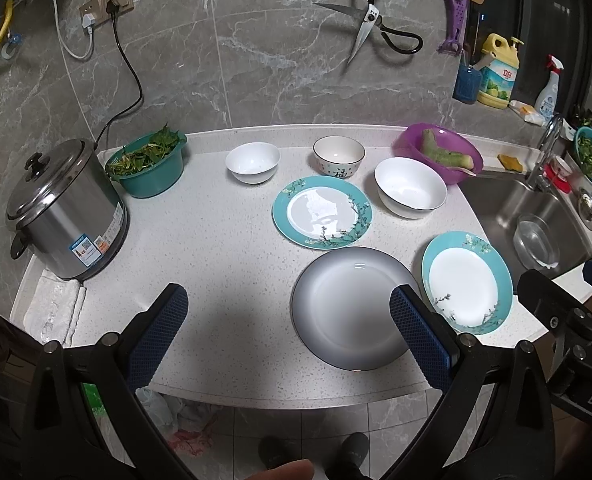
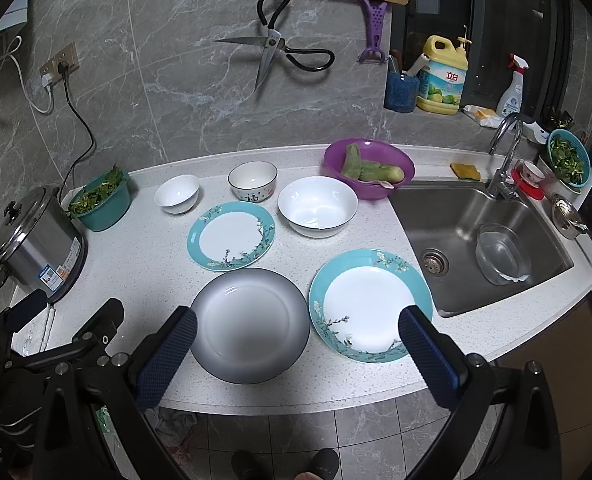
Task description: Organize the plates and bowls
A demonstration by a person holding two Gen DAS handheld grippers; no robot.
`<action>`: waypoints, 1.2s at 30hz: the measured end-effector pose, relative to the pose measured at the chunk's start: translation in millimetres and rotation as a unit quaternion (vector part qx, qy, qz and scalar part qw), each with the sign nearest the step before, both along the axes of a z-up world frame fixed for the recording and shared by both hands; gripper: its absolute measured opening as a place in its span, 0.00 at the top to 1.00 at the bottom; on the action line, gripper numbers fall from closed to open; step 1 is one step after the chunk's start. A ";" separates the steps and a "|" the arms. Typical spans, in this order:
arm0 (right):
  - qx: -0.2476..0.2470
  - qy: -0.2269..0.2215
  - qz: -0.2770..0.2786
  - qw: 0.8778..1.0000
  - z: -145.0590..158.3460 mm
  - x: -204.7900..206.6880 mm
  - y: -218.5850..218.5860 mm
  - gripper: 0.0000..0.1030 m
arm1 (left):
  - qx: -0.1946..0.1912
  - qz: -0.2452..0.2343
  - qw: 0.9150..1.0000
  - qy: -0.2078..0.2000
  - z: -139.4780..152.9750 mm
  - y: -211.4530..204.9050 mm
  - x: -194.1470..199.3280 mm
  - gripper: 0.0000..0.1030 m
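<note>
On the white counter [image 1: 200,240] lie a grey-rimmed plate [image 1: 347,308] [image 2: 250,324], a teal floral plate [image 1: 321,211] [image 2: 231,235] behind it, and a second teal floral plate [image 1: 467,282] [image 2: 369,306] near the sink. Behind stand a small white bowl [image 1: 252,162] [image 2: 177,193], a patterned bowl [image 1: 338,156] [image 2: 252,181] and a large white bowl [image 1: 410,187] [image 2: 317,205]. My left gripper [image 1: 288,332] is open and empty above the front edge, left of the grey plate. My right gripper [image 2: 296,354] is open and empty above the grey and near teal plates.
A steel cooker [image 1: 62,212] and a teal basket of greens [image 1: 150,164] stand at the left. A purple bowl with vegetables [image 1: 437,152] sits beside the sink [image 2: 479,240], which holds a glass bowl [image 2: 501,254]. Scissors [image 1: 369,20] hang on the wall. A cloth [image 1: 54,308] lies at front left.
</note>
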State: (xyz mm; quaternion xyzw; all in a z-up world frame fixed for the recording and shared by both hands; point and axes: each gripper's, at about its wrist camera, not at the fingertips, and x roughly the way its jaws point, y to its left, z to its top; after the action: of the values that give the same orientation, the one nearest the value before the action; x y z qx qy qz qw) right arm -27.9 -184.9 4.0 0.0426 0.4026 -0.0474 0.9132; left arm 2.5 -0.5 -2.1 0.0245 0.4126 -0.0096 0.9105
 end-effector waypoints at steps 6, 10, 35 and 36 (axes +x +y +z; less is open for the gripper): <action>0.000 0.000 0.000 1.000 -0.1 1.3 0.1 0.00 | 0.001 0.001 1.000 0.001 -1.7 -0.7 1.9 0.00; 0.000 0.001 0.000 1.000 -0.4 1.9 -0.1 0.00 | 0.001 0.002 1.000 0.001 -3.2 -0.4 4.3 0.00; 0.000 0.002 0.000 1.000 -0.5 3.6 1.2 0.00 | 0.000 0.004 1.000 0.001 -9.0 -1.4 10.4 0.00; 0.000 0.002 0.000 1.000 -0.5 3.7 1.4 0.00 | 0.000 0.004 1.000 0.002 -8.0 -1.2 10.1 0.00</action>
State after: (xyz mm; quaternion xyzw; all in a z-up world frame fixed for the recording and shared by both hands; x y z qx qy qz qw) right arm -24.2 -183.6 3.5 0.0427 0.4049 -0.0471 0.9122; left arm 12.7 -1.8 -10.2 0.0226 0.4144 -0.0059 0.9098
